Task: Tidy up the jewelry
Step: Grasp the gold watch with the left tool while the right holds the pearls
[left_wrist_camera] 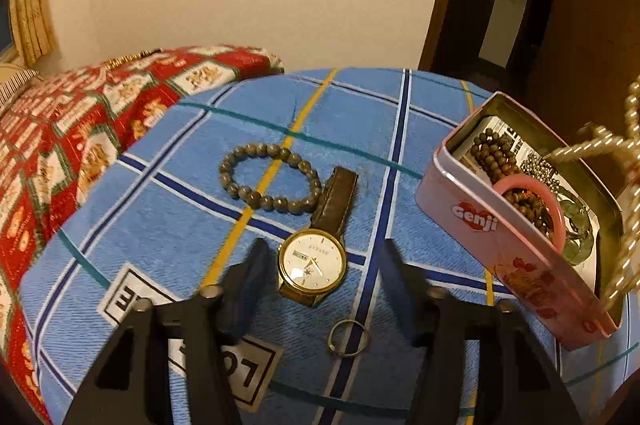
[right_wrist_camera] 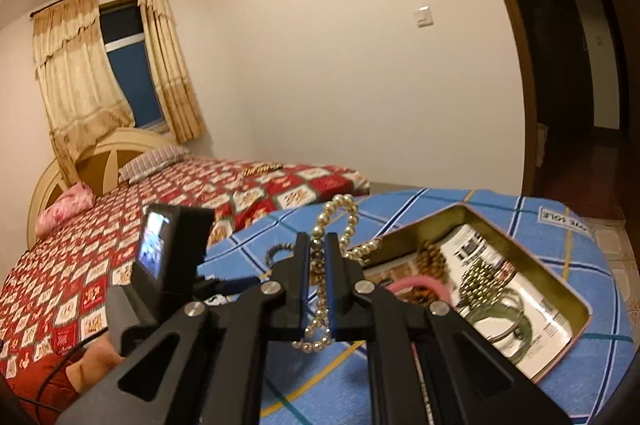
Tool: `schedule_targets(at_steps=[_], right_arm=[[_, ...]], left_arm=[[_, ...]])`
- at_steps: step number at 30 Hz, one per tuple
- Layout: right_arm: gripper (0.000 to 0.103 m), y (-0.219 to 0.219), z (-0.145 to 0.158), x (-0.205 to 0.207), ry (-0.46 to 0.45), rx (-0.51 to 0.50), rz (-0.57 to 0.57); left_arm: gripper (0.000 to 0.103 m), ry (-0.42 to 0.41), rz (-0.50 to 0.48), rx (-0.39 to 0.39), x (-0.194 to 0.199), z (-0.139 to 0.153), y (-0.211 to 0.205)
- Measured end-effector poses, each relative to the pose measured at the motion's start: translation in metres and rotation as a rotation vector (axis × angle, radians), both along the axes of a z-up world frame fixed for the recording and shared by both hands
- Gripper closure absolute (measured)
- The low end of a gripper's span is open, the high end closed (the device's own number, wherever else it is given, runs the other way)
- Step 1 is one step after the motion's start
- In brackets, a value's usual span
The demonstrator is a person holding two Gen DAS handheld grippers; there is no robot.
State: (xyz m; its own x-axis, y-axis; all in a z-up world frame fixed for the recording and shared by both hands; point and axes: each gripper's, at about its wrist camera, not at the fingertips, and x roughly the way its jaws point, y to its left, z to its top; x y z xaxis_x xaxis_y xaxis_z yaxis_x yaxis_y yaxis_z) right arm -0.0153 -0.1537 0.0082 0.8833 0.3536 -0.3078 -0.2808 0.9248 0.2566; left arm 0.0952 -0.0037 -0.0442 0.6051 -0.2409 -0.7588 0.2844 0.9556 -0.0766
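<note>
On a blue plaid cloth-covered bench (left_wrist_camera: 168,193) beside a bed with a red patterned quilt (left_wrist_camera: 60,129): one gold-cased wristwatch with white dial and brown leather strap (left_wrist_camera: 316,253), lying flat, directly ahead of the left gripper (left_wrist_camera: 320,265), whose black jaws stand wide apart on either side of the watch case without touching it. One bracelet of round grey-brown beads (left_wrist_camera: 268,181), lying in a closed loop just beyond the watch, touching or nearly touching the strap end. One plain metal split ring (left_wrist_camera: 347,337), flat on the cloth, near the watch on the camera's side. One open pink rectangular tin printed "Genji" (left_wrist_camera: 496,245), to the right of the watch, holding a strand of dark brown beads (left_wrist_camera: 492,153), a pink bangle (left_wrist_camera: 536,201), a cluster of small metallic beads (right_wrist_camera: 480,275), a translucent green bangle (left_wrist_camera: 576,225) and a printed paper sheet (right_wrist_camera: 480,249) lining the bottom. One strand of pale gold pearl-like beads (right_wrist_camera: 332,245), held off the bench by the right gripper (right_wrist_camera: 318,257), its jaws closed on the strand; one loop stands above the fingertips, the rest hangs beneath them, close to the tin's near-left corner.
</note>
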Motion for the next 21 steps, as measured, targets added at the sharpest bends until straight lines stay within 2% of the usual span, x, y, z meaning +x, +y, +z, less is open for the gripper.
schedule_targets(at_steps=[1, 3, 10, 21], right_arm=[[0.093, -0.003, 0.001, 0.000, -0.005, 0.013, -0.007], [0.093, -0.010, 0.003, 0.000, -0.011, 0.037, -0.020], [0.093, -0.032, 0.006, -0.003, -0.024, 0.080, -0.082], [0.093, -0.044, 0.007, -0.005, -0.033, 0.060, -0.153]], left_arm=[[0.067, 0.011, 0.005, -0.007, 0.001, -0.001, 0.001], [0.067, 0.016, 0.003, -0.037, 0.003, -0.001, 0.004], [0.067, 0.009, -0.007, -0.058, 0.001, 0.000, 0.006], [0.067, -0.177, 0.010, -0.117, -0.031, 0.025, 0.014]])
